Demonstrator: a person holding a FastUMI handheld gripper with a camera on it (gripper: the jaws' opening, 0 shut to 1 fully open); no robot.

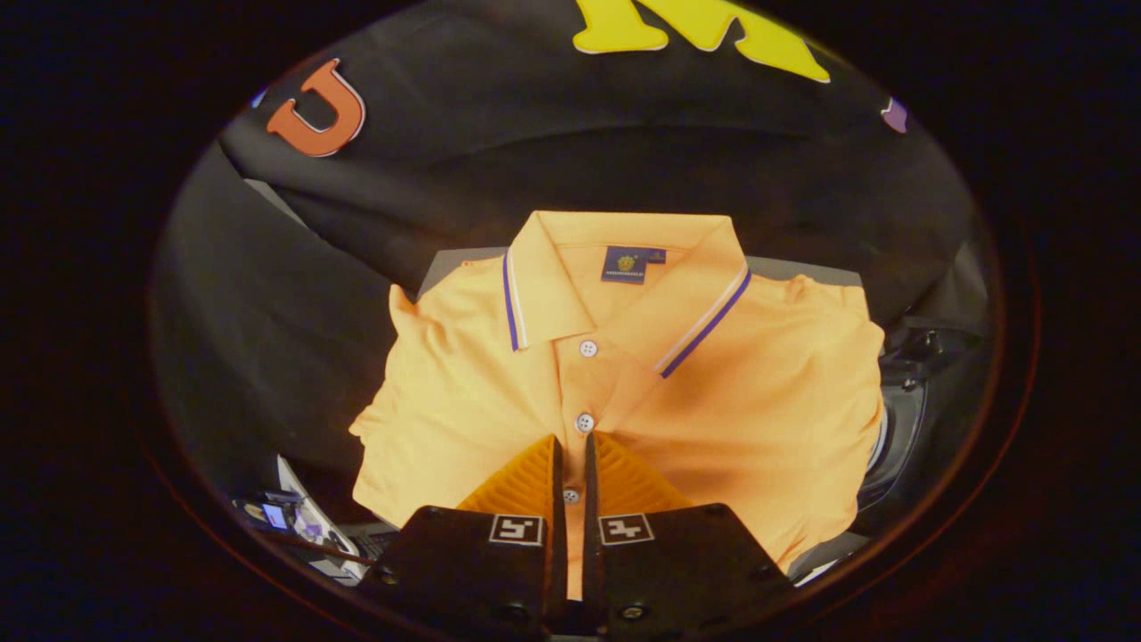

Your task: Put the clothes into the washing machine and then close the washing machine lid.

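Note:
An orange polo shirt (pixel 758 401) with a blue-and-white striped collar lies folded, collar away from me, on a grey surface (pixel 802 269). My gripper (pixel 570 439) is over the shirt's lower front, its two fingers (pixel 526 481) standing close together on either side of the button placket. A narrow strip of the placket with one button shows in the slit between them, so the fingers look shut on that fabric. The shirt still looks flat. A dark rounded machine part (pixel 905 401), possibly the washing machine, sits just past the shirt's right sleeve.
Black cloth hangs behind and to the left of the shirt. Small white and dark objects (pixel 299 522) lie low beside the left finger, off the grey surface.

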